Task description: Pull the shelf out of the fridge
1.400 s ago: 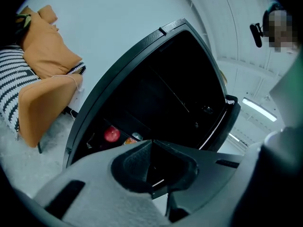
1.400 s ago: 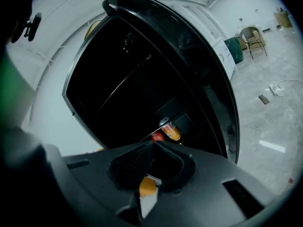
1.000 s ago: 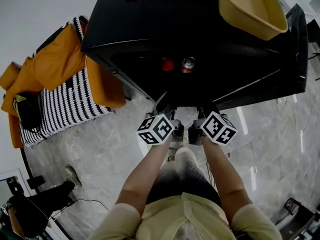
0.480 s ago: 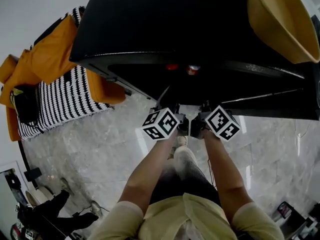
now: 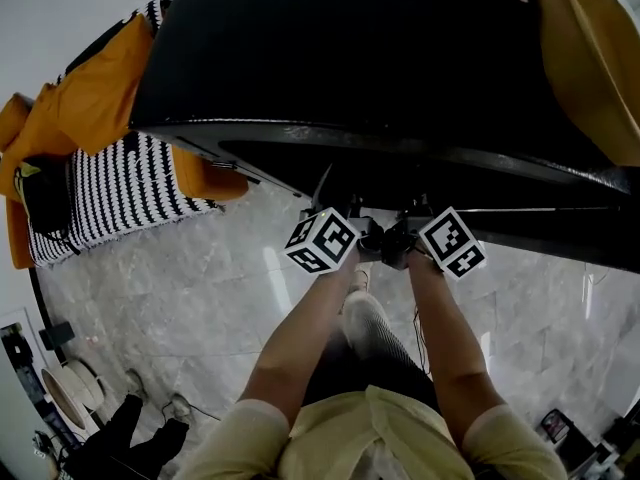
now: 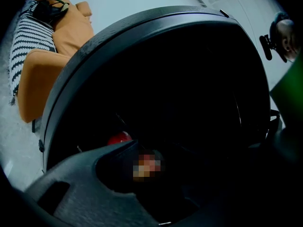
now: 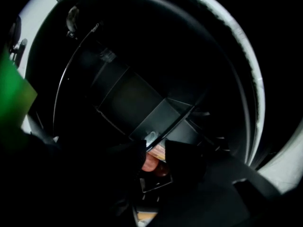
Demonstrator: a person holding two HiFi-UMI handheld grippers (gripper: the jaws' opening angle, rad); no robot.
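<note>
The black fridge (image 5: 330, 58) fills the far half of the head view, door open. A yellow basin (image 5: 590, 58) rests on its top at the right. A hard tug could rock the cabinet and shift that basin toward the edge.

The shelf (image 7: 161, 119) sits inside the dark cavity, and its thin front edge runs between the jaws of the right gripper (image 7: 155, 149). They stand narrow and look closed on that edge. The left gripper (image 5: 362, 238) hangs just beside it at the fridge mouth. Only one grey jaw shows in its own view, so I cannot tell whether it grips anything.

If only one side is held, the pull would likely skew the shelf and jam it in its rails, or the slick edge could slip free.

A red round thing (image 6: 119, 137) lies inside on the left. If it rests on this shelf, a jerk could send it rolling off.
</note>
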